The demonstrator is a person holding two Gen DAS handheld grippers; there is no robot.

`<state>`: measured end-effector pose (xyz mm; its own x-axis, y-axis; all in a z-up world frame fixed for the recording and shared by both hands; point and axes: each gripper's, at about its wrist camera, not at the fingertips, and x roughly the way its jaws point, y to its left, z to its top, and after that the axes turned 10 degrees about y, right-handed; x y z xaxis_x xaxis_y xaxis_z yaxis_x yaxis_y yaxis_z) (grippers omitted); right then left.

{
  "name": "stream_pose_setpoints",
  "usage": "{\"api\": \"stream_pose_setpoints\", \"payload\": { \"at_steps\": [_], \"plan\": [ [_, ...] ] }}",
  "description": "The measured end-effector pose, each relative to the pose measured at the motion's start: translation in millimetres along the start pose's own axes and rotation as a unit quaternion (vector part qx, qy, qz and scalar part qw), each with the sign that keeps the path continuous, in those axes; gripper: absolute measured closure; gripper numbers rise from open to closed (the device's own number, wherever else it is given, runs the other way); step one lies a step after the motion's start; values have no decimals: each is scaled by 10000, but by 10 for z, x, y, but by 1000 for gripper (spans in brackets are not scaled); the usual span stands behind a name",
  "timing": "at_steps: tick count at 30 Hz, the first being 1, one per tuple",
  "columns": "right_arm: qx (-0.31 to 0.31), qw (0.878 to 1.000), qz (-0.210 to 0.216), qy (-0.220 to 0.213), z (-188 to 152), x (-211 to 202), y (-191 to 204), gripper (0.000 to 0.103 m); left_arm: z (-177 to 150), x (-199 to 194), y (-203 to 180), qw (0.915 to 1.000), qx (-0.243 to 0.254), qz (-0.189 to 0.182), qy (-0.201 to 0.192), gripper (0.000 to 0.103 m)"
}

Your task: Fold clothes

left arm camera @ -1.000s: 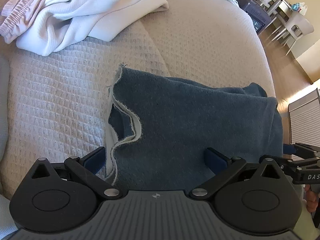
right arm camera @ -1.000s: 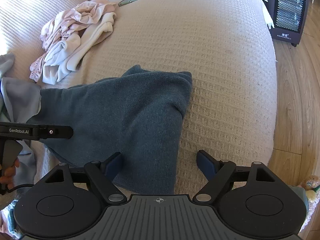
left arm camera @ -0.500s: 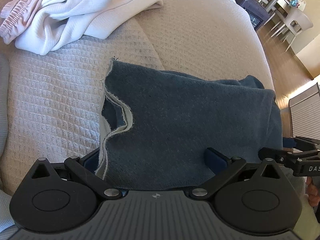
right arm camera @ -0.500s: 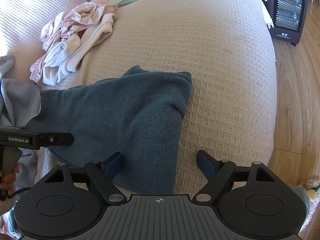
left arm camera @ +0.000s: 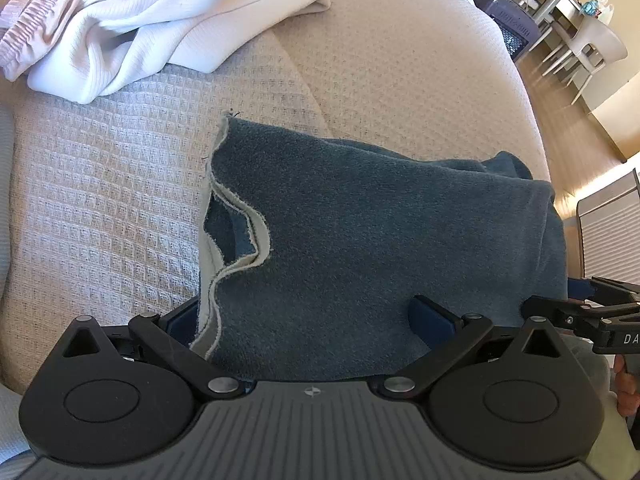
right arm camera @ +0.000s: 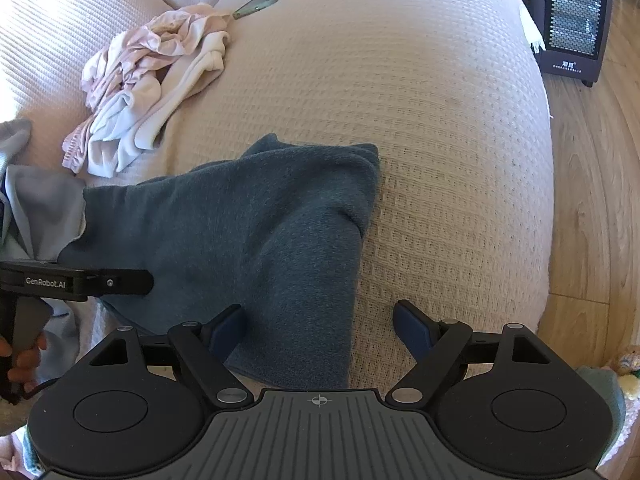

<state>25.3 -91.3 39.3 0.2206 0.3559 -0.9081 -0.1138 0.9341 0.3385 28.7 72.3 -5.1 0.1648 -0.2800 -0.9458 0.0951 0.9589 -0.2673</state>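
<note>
Blue fleece garment (left arm camera: 384, 248) lying folded over on bed (left arm camera: 100, 208). Left tongs (left arm camera: 308, 316) and right tongs (right arm camera: 320, 322) both standing wide open over near edge, gripping nothing. White-pink clothes pile (right arm camera: 148, 92) waiting unfolded.

The left finger of the left hand-held gripper (left arm camera: 308, 312) is hidden behind the blue garment's (left arm camera: 380, 248) pale hem, so whether its jaws grip cannot be told. The garment's near edge vanishes behind both gripper bodies. The pile of pale clothes (left arm camera: 132, 24) is cut off at the picture's top. Only fingertips of the person's hand (right arm camera: 22, 360) show.
</note>
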Motion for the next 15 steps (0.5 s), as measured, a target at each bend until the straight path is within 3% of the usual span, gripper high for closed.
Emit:
{"api": "stream_pose_setpoints", "payload": {
  "at_steps": [9,15],
  "plan": [
    [29,10000,-21,-29,4,-25,12,20,12,14,7,10000,0,9,-23,0],
    [189,9988,-308,-345,57,-162,-18,20,42,35,12,10000,45,22,33,0]
  ]
}}
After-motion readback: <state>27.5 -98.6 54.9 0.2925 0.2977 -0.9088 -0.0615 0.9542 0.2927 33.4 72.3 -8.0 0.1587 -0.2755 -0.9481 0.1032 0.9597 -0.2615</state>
